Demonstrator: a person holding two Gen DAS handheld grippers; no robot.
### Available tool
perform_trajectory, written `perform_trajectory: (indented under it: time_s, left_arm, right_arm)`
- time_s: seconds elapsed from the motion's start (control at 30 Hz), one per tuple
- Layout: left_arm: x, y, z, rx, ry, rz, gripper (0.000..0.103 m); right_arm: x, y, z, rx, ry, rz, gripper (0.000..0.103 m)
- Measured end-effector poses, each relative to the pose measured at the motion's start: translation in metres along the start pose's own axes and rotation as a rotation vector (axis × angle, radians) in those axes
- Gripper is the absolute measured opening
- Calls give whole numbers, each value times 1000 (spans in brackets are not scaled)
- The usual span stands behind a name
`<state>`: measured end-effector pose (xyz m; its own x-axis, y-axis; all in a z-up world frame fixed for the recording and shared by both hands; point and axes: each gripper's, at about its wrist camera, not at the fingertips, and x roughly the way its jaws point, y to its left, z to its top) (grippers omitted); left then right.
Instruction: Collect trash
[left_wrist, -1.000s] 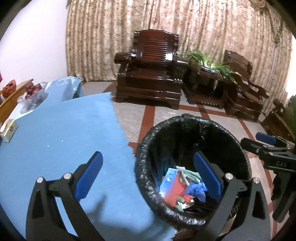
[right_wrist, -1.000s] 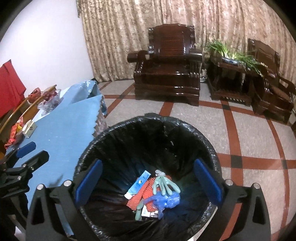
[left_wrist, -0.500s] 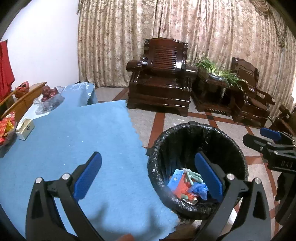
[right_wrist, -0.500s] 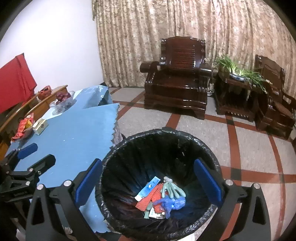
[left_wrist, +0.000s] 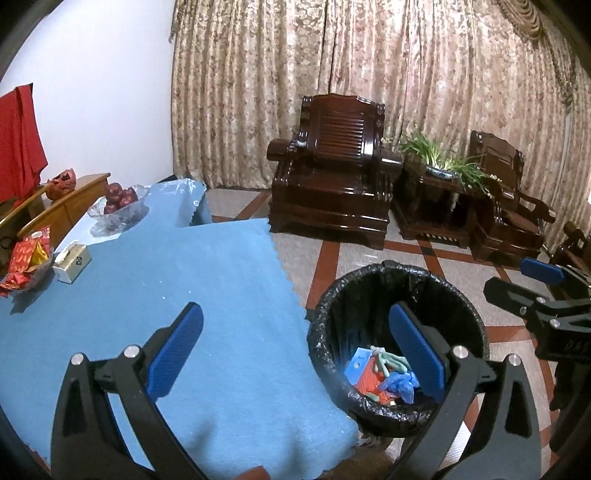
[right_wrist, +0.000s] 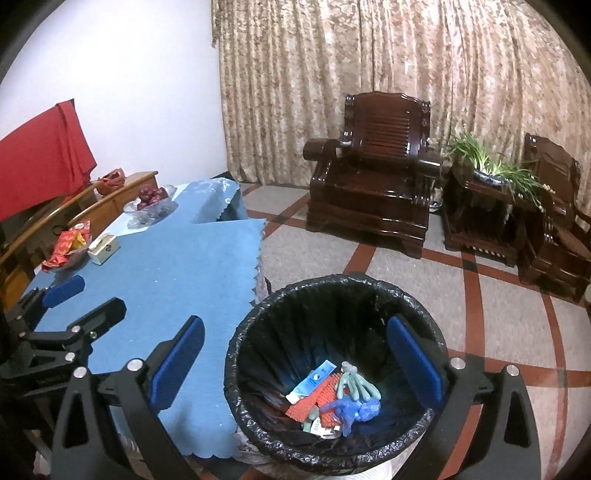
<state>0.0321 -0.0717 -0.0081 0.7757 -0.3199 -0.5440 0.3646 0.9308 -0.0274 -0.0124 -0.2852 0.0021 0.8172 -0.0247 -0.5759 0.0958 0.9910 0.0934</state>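
Your left gripper (left_wrist: 295, 354) hangs above the near edge of the blue-cloth-covered table (left_wrist: 155, 295), with its blue-padded jaws spread wide and nothing between them. Your right gripper (right_wrist: 295, 363) is held over the round bin lined with a black plastic bag (right_wrist: 258, 321); its jaws are likewise released and empty.

The bin stands on the tiled floor, just beside the scalloped edge of the tablecloth. The collected trash lies at the bottom of the bin: a blue-and-white flat tube (right_wrist: 312, 380), a red ribbed wrapper (right_wrist: 314, 400), a pale green glove-like item (right_wrist: 354, 384) and a crumpled blue plastic piece (right_wrist: 354, 410), all touching one another in one heap.

At the far end of the table you can see a small cream box (right_wrist: 105, 249), a glass bowl of dark red fruit (right_wrist: 149, 201) and a dish of red packets (right_wrist: 70, 245). The area of cloth beneath your left gripper carries no items.
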Motion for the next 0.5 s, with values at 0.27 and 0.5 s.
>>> perform_trajectory:
  time_s: [0.27,0.5]
  left_arm:
    - [-12,2,7,-6,-32,4,98]
    - [-15,4,8,-7,-44,7,98]
  right_arm:
    - [-7,5,6,-11,-22,2,97]
    - [-8,7,6,-23,-32,-1,97]
